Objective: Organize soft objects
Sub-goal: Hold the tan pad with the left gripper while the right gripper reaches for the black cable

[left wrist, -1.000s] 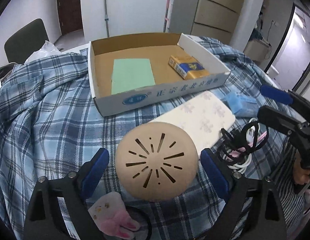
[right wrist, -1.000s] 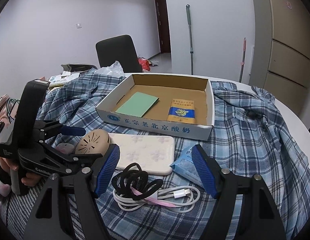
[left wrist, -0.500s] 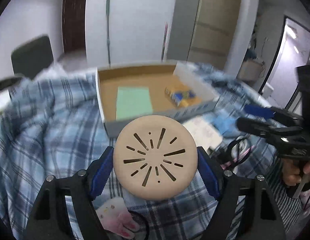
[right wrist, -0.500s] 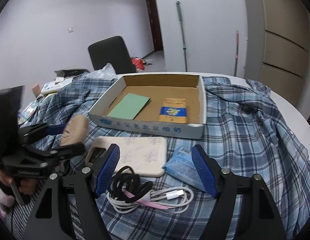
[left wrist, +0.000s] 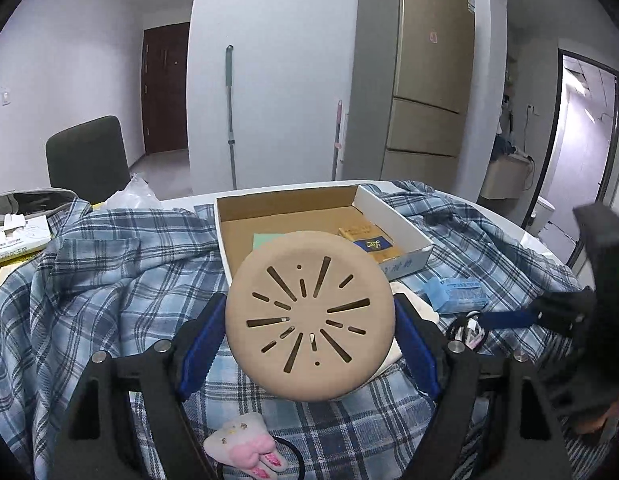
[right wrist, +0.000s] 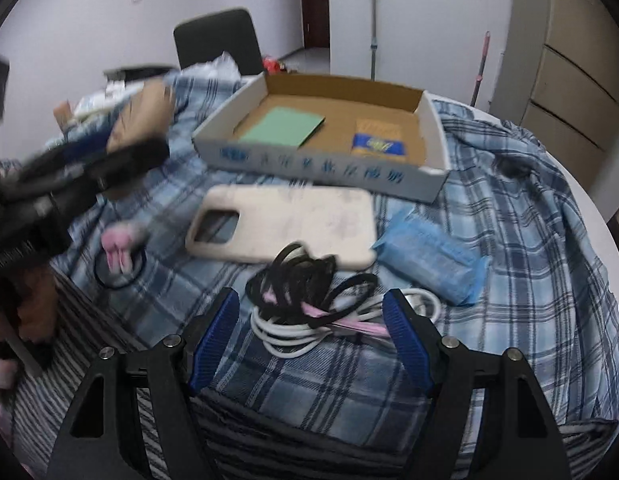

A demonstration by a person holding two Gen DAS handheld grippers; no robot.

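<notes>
My left gripper (left wrist: 309,336) is shut on a round tan slotted disc (left wrist: 309,316) and holds it lifted above the plaid cloth, in front of the open cardboard box (left wrist: 401,264). The disc also shows blurred at the left of the right wrist view (right wrist: 139,120). My right gripper (right wrist: 311,336) is open, its blue pads on either side of a bundle of black bands and a white cable (right wrist: 309,304). A cream phone case (right wrist: 285,224) and a blue tissue pack (right wrist: 429,260) lie just beyond it. The box (right wrist: 309,164) holds a green card (right wrist: 283,126) and a yellow-blue packet (right wrist: 379,142).
A pink plush hair tie (left wrist: 249,448) lies on the cloth near me; it also shows in the right wrist view (right wrist: 117,248). A plaid shirt (left wrist: 109,280) covers the round table. A dark chair (left wrist: 85,160) stands behind. Clutter (left wrist: 17,232) sits at the far left.
My left gripper closed on the tan disc and lifted it off the cloth. My right gripper moved forward and down to the cable bundle.
</notes>
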